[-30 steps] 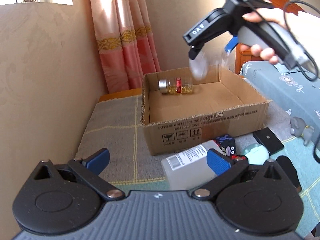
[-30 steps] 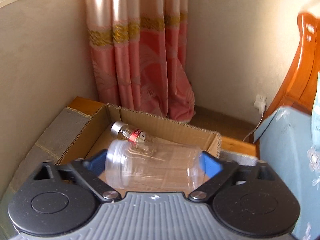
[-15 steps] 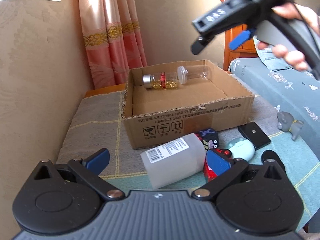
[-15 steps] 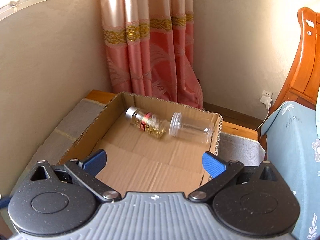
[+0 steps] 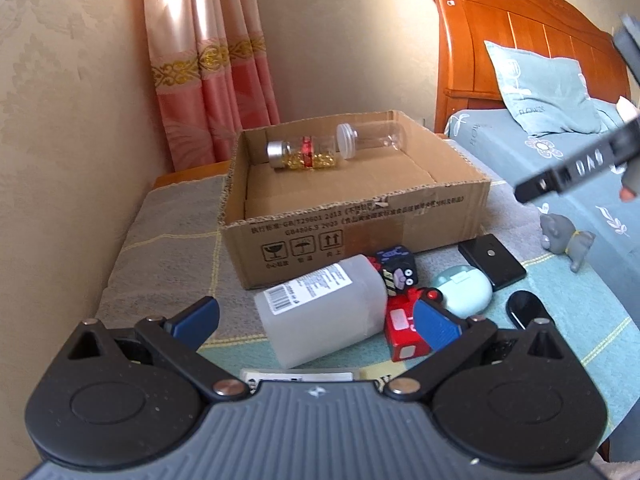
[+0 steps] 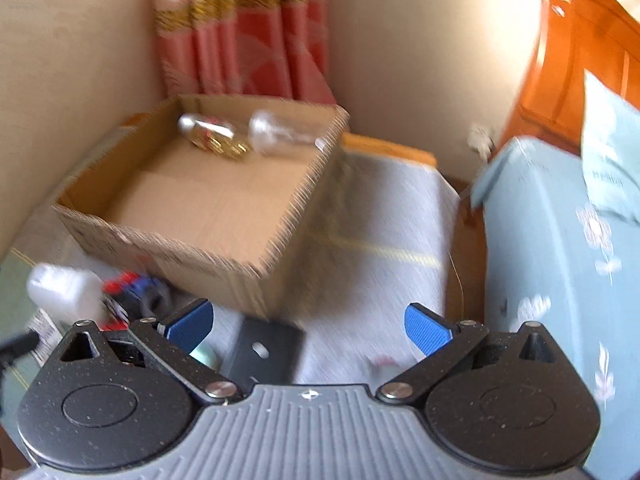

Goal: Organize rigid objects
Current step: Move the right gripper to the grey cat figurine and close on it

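Observation:
An open cardboard box (image 5: 360, 216) (image 6: 224, 256) holds two lying items at its back wall: a silver-capped bottle of yellow capsules (image 5: 304, 154) (image 6: 212, 136) and a clear plastic jar (image 5: 370, 140) (image 6: 288, 132). In front of the box lie a white plastic bottle (image 5: 324, 312), a dark cube (image 5: 396, 266), a red toy (image 5: 404, 332), a pale green case (image 5: 464, 290) and a black plate (image 5: 492, 260) (image 6: 264, 354). My left gripper (image 5: 316, 316) is open, low over the white bottle. My right gripper (image 6: 308, 326) is open and empty, right of the box.
A wall stands left, pink curtains (image 5: 208, 60) behind the box. A wooden headboard (image 5: 520, 32) and a blue pillow (image 5: 544, 88) lie right. A grey toy figure (image 5: 568, 240) sits on the bedspread. A black oval object (image 5: 524, 308) lies near the case.
The right gripper opened and dropped the clear jar into the box beside the capsule bottle, then pulled away to the right and down. The left gripper moved closer over the white bottle.

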A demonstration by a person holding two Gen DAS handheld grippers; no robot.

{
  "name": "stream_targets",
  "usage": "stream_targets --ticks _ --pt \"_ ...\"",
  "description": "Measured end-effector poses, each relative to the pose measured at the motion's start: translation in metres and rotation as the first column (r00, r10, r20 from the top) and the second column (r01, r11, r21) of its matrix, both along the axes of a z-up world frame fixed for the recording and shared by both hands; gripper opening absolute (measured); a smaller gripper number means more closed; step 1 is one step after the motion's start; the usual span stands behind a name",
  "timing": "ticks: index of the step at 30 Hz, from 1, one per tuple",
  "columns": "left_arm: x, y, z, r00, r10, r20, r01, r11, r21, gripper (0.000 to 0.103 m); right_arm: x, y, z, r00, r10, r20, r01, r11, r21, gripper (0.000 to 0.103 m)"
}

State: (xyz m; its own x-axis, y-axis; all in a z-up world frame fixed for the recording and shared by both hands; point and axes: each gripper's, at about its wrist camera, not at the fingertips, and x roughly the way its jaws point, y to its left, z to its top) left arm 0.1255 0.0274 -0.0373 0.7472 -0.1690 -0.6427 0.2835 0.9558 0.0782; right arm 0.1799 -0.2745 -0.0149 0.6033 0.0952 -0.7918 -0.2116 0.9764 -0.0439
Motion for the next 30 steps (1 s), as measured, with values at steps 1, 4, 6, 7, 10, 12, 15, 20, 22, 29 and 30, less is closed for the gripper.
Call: stream_targets --ticks 1,4,6,7,10,12,15,20,22,29,30 --pt "0.0 -0.002 -0.001 1.0 -0.003 -0.002 0.003 1.0 0.002 0.102 -0.004 -0.007 -0.007 1.0 -0.019 0.004 0.019 1.0 -0.013 0.103" --pt "-0.002 -0.007 -0.003 1.0 -0.017 -0.009 0.017 1.0 0.01 0.102 -0.016 -0.024 -0.025 0.999 -0.045 -0.005 0.045 0.999 -0.002 0.103" --pt "-0.003 -0.011 -0.003 1.0 -0.024 -0.013 0.024 1.0 0.019 0.102 -0.021 -0.034 -0.034 0.998 -0.059 -0.017 0.059 0.998 0.02 0.103" --pt "-0.003 -0.012 -0.004 1.0 -0.027 -0.014 0.027 0.999 0.024 0.102 -0.023 -0.039 -0.039 0.998 -0.062 -0.023 0.063 0.998 0.031 0.103" --pt "-0.003 -0.016 -0.005 0.999 -0.028 -0.02 0.028 0.999 0.036 0.102 -0.026 -0.048 -0.05 0.997 -0.071 -0.033 0.073 0.996 0.051 0.103" --pt "-0.002 -0.019 -0.005 0.999 -0.028 -0.022 0.029 0.999 0.043 0.102 -0.027 -0.05 -0.054 0.997 -0.065 -0.038 0.067 0.995 0.076 0.103" --pt "-0.002 -0.023 -0.005 0.999 -0.03 -0.025 0.032 0.998 0.054 0.102 -0.029 -0.051 -0.059 0.998 -0.051 -0.032 0.054 0.995 0.089 0.103" --pt "-0.002 -0.031 -0.004 0.999 -0.039 -0.026 0.041 0.996 0.081 0.102 -0.025 -0.05 -0.068 0.999 -0.03 -0.024 0.031 0.998 0.058 0.093" --pt "-0.002 -0.034 -0.004 0.999 -0.042 -0.026 0.045 0.995 0.086 0.102 -0.024 -0.052 -0.07 0.999 -0.033 -0.023 0.034 0.998 0.051 0.089" --pt "0.0 -0.037 -0.004 0.998 -0.049 -0.032 0.053 0.992 0.113 0.102 -0.021 -0.054 -0.077 0.998 -0.058 -0.019 0.058 0.998 0.01 0.072" --pt "0.0 -0.037 -0.004 0.998 -0.049 -0.03 0.052 0.992 0.117 0.102 -0.021 -0.054 -0.077 0.998 -0.063 -0.01 0.063 0.998 0.0 0.07"
